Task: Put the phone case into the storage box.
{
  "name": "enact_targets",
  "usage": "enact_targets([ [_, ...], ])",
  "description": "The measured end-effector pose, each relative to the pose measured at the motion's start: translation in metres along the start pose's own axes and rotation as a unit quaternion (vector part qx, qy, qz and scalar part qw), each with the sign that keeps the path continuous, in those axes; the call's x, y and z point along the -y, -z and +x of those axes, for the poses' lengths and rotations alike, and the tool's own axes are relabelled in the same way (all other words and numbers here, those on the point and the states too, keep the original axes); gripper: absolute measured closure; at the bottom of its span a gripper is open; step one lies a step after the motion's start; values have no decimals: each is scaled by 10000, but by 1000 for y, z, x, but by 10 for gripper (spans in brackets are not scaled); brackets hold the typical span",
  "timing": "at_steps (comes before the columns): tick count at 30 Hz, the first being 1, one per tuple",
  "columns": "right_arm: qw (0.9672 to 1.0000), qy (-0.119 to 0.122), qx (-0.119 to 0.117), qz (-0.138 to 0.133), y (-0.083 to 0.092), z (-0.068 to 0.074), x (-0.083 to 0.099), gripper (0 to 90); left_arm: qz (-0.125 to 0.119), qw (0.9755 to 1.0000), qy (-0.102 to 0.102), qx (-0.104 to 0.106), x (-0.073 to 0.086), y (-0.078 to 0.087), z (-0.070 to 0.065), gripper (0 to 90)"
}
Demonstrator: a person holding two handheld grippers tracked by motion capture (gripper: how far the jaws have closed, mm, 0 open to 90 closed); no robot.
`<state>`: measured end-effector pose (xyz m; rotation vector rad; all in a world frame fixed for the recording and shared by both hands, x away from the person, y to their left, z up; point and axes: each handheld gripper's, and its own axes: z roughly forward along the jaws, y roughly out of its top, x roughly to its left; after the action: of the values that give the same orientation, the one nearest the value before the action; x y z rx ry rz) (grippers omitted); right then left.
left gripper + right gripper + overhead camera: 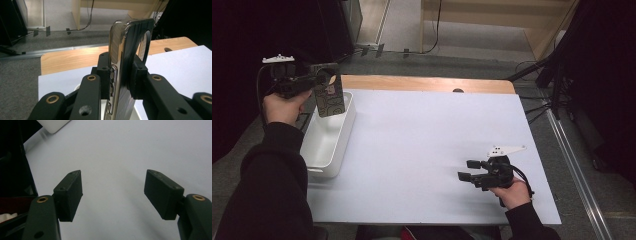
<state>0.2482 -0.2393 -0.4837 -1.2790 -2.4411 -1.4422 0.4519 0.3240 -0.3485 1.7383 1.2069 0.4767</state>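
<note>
Brown and patterned with dark swirls, a flat rectangular phone case (329,90) was held upright in the left gripper (317,80), above the far end of a white rectangular plastic bin (343,131) that sat at the left edge of the desk (432,145); the case hung clear of the bin, not touching its rim or floor as far as the high view showed. In the left gripper view the fingers (104,75) pressed on both faces of the case (127,65), pinching it narrowly by its thin edge, with its glossy side and small buttons facing the camera; the grip looked firm and square. Judging from this, the pick-up was done and the carry was nearly over; what seemed left was to lower the case into the bin and let go.

The left hand (282,107) was raised above the desk, forearm coming up along the bin's near side, gripper pointing level across the bin's far end; the dark sleeve (272,175) ran back to the bottom edge. The right gripper (469,170) rested low over the white sheet at the near right, well apart from the bin, pointing left; its fingers (68,195) stood moderately wide with nothing between them but bare white surface; the right hand (512,192) looked idle.
</note>
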Motion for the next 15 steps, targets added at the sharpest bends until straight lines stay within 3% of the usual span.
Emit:
enact_targets([
  [7, 10000, 8, 5, -3, -1, 1, -1, 298, -23, 9999, 61, -156, 7, -9, 7, 742],
  [15, 10000, -13, -7, -13, -1, 0, -1, 298, -73, 9998, 63, -185, 9, -19, 10, 742],
])
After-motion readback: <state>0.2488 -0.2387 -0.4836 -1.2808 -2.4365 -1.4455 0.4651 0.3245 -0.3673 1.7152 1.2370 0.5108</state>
